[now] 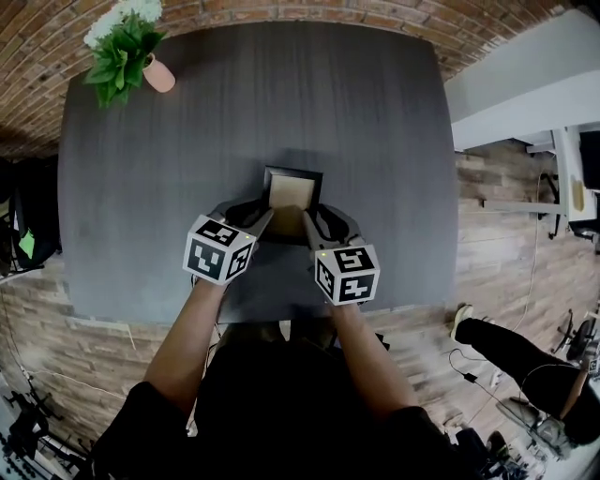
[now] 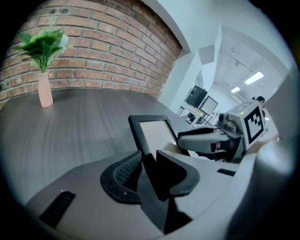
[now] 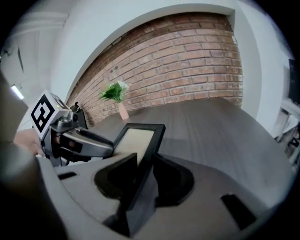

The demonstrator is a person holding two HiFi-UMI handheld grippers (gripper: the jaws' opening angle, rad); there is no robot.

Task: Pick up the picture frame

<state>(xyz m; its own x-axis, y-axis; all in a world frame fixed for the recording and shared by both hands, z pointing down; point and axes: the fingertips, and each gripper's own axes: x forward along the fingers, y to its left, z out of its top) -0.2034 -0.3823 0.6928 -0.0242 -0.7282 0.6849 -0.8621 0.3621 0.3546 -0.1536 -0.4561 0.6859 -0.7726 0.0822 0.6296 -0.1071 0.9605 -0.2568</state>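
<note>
Black and narrow-barred, the rectangular picture frame [image 1: 292, 190] with its pale beige panel is held between our two grippers, over the near middle of the dark grey wood-grain table [image 1: 234, 103]. Our left gripper [image 1: 265, 217] has its jaws pinched on the frame's left bar, low down near the corner. In the left gripper view the bar runs straight into the gap with both dark pads against it. Our right gripper [image 1: 307, 223] grips the right bar the same way, its jaws clamped near the lower corner. The frame leans back, with its top edge away from us and its beige face turned upward. Its bottom edge is hidden behind the grippers, so we cannot tell whether it touches the table. At the table's far left corner, well apart from the frame, stands a slim pink vase [image 1: 157, 74] holding a green leafy plant [image 1: 117, 56], with a red brick wall [image 1: 281, 11] behind.
</note>
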